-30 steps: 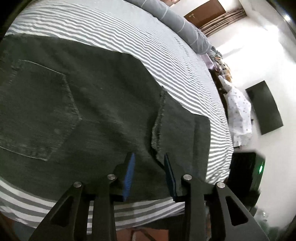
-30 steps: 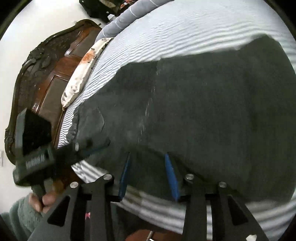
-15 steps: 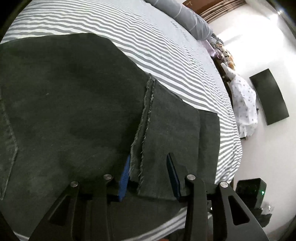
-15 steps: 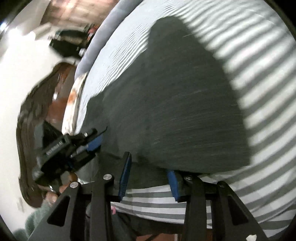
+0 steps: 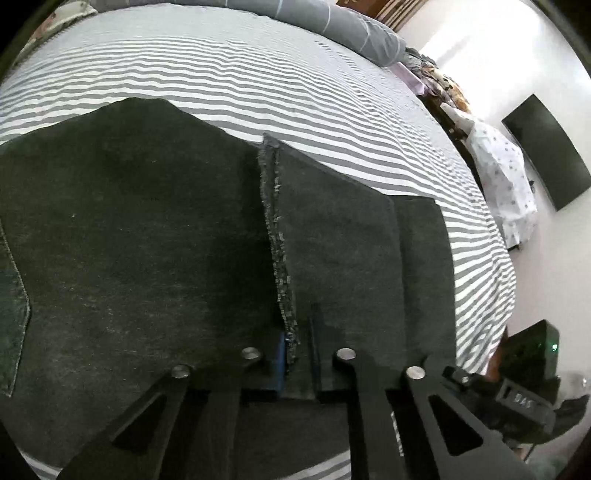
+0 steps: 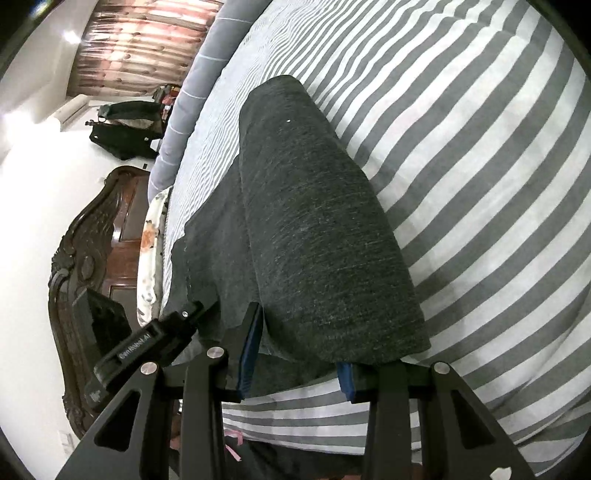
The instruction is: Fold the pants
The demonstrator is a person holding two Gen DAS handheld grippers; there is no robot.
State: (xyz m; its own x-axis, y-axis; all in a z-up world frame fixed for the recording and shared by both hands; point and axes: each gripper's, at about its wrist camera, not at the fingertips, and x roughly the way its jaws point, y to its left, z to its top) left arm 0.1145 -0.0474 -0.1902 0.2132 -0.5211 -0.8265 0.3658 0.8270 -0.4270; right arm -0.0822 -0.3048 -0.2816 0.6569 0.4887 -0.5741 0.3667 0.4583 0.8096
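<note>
Dark grey denim pants (image 5: 147, 240) lie on a grey-and-white striped bed (image 5: 295, 81), folded over so the frayed hem (image 5: 277, 240) lies across the upper part. My left gripper (image 5: 297, 354) has closed on the hem's near end. In the right wrist view the folded pants (image 6: 317, 229) stretch away from me. My right gripper (image 6: 299, 362) is open, its fingers either side of the fold's near edge. The left gripper (image 6: 147, 347) shows at lower left there, on the cloth.
A grey bolster (image 5: 332, 22) lies along the bed's far edge. A carved wooden headboard (image 6: 88, 240) and a floral pillow (image 6: 151, 236) are left. A dark screen (image 5: 546, 147) hangs on the right wall. A black box (image 5: 528, 354) sits off the bed's corner.
My left gripper moved onto the frayed hem and shut on it. My right gripper swung round to the fold's end, and its fingers now straddle the edge.
</note>
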